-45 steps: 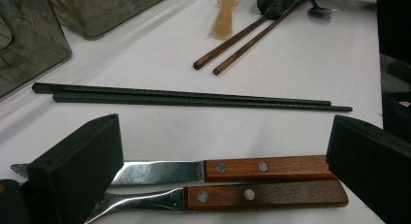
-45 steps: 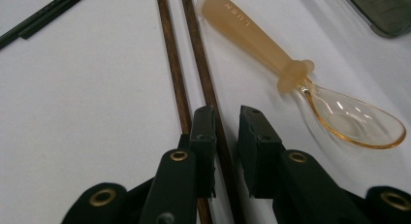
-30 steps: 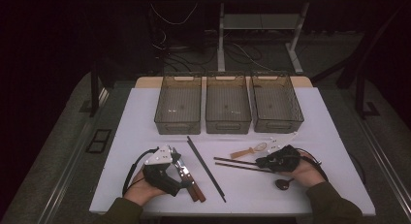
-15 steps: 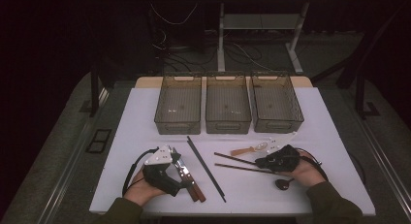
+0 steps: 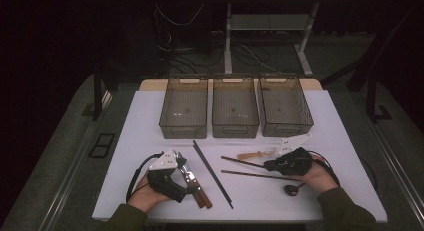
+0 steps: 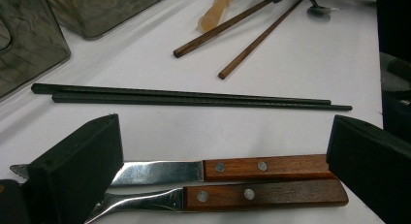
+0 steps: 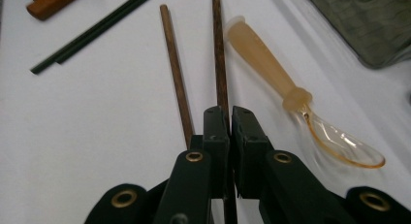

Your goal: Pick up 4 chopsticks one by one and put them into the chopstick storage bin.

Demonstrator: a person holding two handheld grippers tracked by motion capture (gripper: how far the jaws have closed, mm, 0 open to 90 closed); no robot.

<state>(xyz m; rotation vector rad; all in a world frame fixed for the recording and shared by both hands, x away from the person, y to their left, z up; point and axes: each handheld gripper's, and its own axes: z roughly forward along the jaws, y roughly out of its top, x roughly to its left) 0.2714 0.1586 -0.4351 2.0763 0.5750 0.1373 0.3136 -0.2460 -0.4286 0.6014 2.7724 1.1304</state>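
My right gripper [image 7: 229, 122] is shut on the nearer end of a brown wooden chopstick [image 7: 219, 54]; its twin [image 7: 174, 73] lies loose just to the left of it. In the high view that gripper [image 5: 270, 165] sits at the right, low over the table. My left gripper [image 6: 223, 156] is open, its pads standing on either side of a wooden-handled knife [image 6: 261, 167] and fork [image 6: 261, 195] that lie flat on the table. The high view shows that left gripper [image 5: 187, 178] at the front left.
A pair of black chopsticks [image 5: 212, 173] lies between the hands. An amber plastic spoon [image 7: 271, 69] rests beside the held chopstick, and a small dark spoon [image 5: 291, 189] lies by the right hand. Three empty grey bins [image 5: 235, 108] line the back of the white table [image 5: 150, 131].
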